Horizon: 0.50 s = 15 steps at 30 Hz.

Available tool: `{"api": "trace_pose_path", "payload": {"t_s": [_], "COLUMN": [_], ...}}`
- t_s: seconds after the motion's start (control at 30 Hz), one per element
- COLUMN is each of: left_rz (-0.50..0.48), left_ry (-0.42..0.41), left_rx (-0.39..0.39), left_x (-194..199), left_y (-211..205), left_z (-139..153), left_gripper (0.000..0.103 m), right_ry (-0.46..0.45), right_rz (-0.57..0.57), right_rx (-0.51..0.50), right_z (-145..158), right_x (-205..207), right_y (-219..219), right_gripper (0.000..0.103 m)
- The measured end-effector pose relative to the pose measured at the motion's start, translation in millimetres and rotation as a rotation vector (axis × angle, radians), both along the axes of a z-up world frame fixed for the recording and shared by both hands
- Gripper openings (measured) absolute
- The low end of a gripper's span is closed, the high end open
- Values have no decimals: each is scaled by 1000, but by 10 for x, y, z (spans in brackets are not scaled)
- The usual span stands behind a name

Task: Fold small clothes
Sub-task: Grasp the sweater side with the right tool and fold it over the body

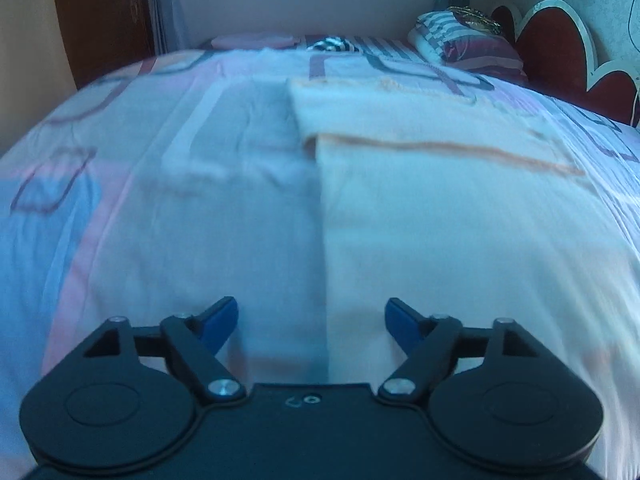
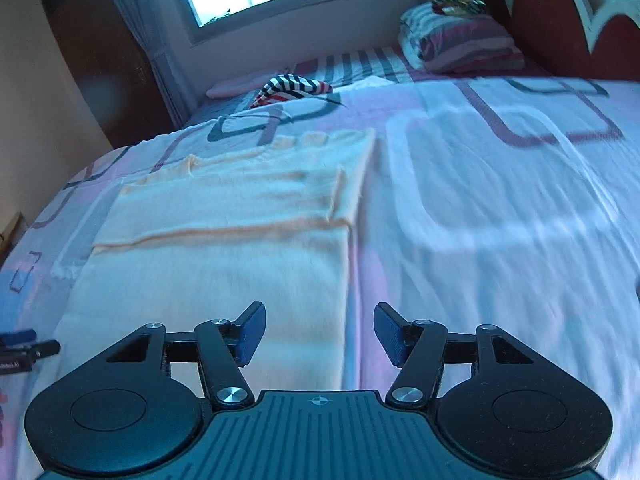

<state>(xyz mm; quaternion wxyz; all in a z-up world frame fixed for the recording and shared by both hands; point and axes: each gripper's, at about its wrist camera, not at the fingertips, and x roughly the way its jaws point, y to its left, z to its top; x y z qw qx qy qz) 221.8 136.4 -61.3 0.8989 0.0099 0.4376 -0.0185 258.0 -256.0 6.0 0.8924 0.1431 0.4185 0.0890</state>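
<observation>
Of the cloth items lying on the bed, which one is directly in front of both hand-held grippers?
The pale cream garment, spread flat just ahead. The striped cloth and the folded quilt lie far off near the window.

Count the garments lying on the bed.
2 for certain: a cream garment spread flat just ahead of both tools, and a striped piece crumpled near the far edge below the window. Folded bedding by the headboard may hide more.

Open bedspread [image 2: 500, 220] right of cream garment [image 2: 224, 248], striped cloth [image 2: 294, 86] (far), folded bedding [image 2: 460, 42] by headboard [image 2: 560, 20]
</observation>
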Motion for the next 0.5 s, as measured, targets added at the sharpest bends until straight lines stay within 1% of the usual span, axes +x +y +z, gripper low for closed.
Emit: {"api": "trace_pose_path", "payload": {"t_s": [0.03,0.17,0.2,0.23,0.27,0.37,0.5], "left_rz": [3,-33,-41,-41,-42,-54,-66], "left_ry": [12,32,39,45,52,74,91], "left_rx": [-18,-115,-138,-159,-187,-284,-382], "left_x": [-111,-470,-530,-584,-632,-769,-939], "left_y": [50,176,203,227,254,337,423], "left_z": [-16,-7,-3,1,4,-17,-68], "left_gripper": [71,69,68,64,62,62,60], "right_ry": [15,71,107,107,126,169,171], "right_rz": [-5,-25,-41,-41,-46,-59,-70], "right_rx": [18,66,87,87,102,189,254], "right_z": [-2,-69,-130,-130,-167,-275,-272], "right_x": [-135,-621,-856,-856,-963,-1288,-1578], "right_y": [-43,-125,-148,-148,-162,-187,-163], "right_gripper": [51,50,50,50,50,50,50]}}
